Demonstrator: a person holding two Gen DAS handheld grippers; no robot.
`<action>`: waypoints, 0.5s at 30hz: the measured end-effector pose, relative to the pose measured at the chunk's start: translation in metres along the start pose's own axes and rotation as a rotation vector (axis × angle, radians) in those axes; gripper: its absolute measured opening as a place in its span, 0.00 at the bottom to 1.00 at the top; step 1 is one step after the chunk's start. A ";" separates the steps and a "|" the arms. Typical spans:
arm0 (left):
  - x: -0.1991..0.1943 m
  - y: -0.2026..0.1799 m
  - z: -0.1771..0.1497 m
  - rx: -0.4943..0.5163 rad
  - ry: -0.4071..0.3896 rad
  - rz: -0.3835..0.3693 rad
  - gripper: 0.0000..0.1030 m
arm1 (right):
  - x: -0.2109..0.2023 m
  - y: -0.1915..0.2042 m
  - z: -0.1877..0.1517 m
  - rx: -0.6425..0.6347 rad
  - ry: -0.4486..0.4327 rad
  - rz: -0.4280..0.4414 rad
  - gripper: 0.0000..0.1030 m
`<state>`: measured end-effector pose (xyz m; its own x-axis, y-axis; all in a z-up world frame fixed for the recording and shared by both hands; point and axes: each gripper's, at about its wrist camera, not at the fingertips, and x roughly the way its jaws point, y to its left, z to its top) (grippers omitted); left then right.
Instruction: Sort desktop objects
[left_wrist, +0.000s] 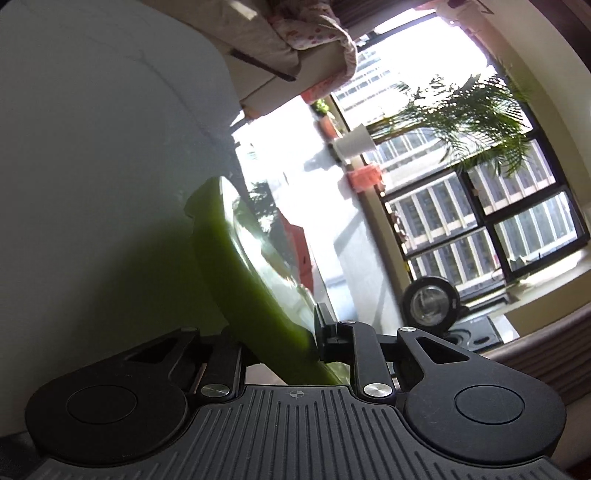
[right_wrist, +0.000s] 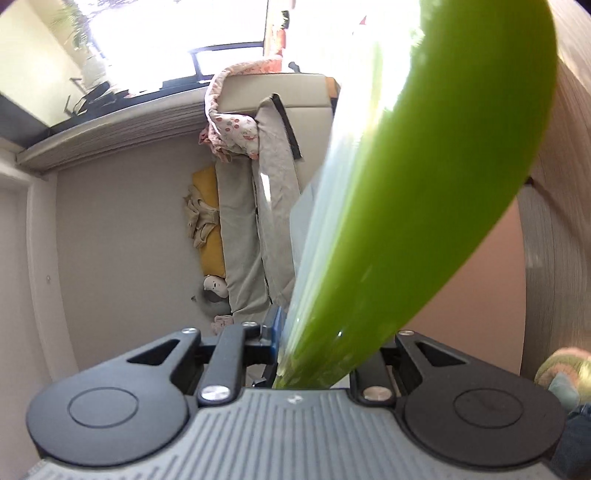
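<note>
Green plastic tray (left_wrist: 236, 280), clear-lined, off the table, is clenched at opposite edges by left hand-held gripper (left_wrist: 280, 343) and right hand-held gripper (right_wrist: 314, 350), long axis running toward 11 and 1 o'clock respectively, neither hand nearer.

A home living room: cushioned sofa (right_wrist: 240, 229), potted palm (left_wrist: 476, 118) by big window (left_wrist: 491, 229), plush toy (right_wrist: 215, 284)

Both wrist views rolled sideways, close against the shared green tray (left_wrist: 236, 280).
</note>
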<state>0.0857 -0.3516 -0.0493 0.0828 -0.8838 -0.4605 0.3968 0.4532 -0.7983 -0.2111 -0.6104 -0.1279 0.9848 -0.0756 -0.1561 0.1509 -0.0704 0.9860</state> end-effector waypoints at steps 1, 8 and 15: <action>-0.007 -0.014 0.005 0.047 -0.018 -0.007 0.21 | -0.003 0.013 -0.003 -0.054 -0.013 -0.002 0.20; -0.068 -0.051 0.027 0.194 -0.133 -0.065 0.24 | 0.001 0.079 -0.021 -0.244 0.011 0.063 0.22; -0.214 -0.024 0.020 0.274 -0.390 -0.094 0.30 | 0.013 0.171 -0.088 -0.434 0.191 0.226 0.23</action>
<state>0.0770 -0.1756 0.0763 0.3510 -0.9208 -0.1701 0.6405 0.3686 -0.6737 -0.1652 -0.5358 0.0434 0.9888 0.1445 0.0364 -0.0853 0.3484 0.9334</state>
